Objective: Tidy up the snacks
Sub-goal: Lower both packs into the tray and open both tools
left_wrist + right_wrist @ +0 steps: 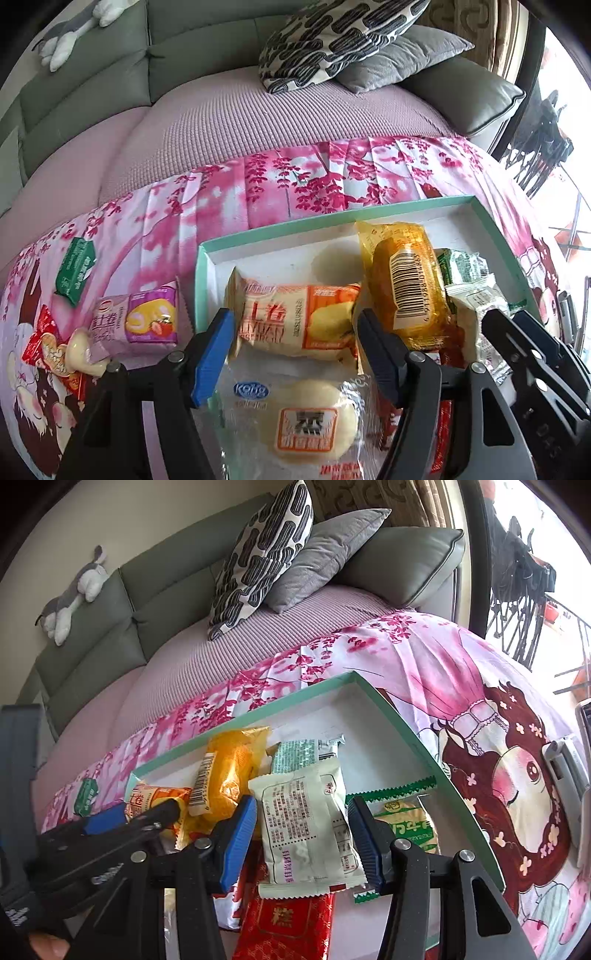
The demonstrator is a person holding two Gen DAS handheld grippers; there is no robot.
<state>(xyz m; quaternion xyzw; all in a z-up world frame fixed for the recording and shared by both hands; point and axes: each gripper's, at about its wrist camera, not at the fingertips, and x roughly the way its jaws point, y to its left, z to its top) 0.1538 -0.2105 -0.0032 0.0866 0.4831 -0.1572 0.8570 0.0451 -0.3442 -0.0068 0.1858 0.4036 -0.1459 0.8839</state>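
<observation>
A teal-rimmed white tray [332,218] lies on a pink flowered cloth and holds several snack packs. My left gripper [295,356] is open, its blue pads on either side of an orange-and-cream roll pack [295,321] that lies in the tray; a clear bun pack [306,417] lies below it. My right gripper [303,843] is shut on a pale printed packet [306,830], held over a red pack [288,923]. A yellow cake pack [229,771] with a barcode and a green-edged cracker pack [406,827] lie beside it. The right gripper [513,332] also shows at the tray's right side.
Left of the tray, a purple roll pack [136,321], a green packet [75,269] and a red pack [51,350] lie on the cloth. A silver device [565,768] rests at the right edge. Behind are a sofa with pillows [332,40] and a plush toy [74,594].
</observation>
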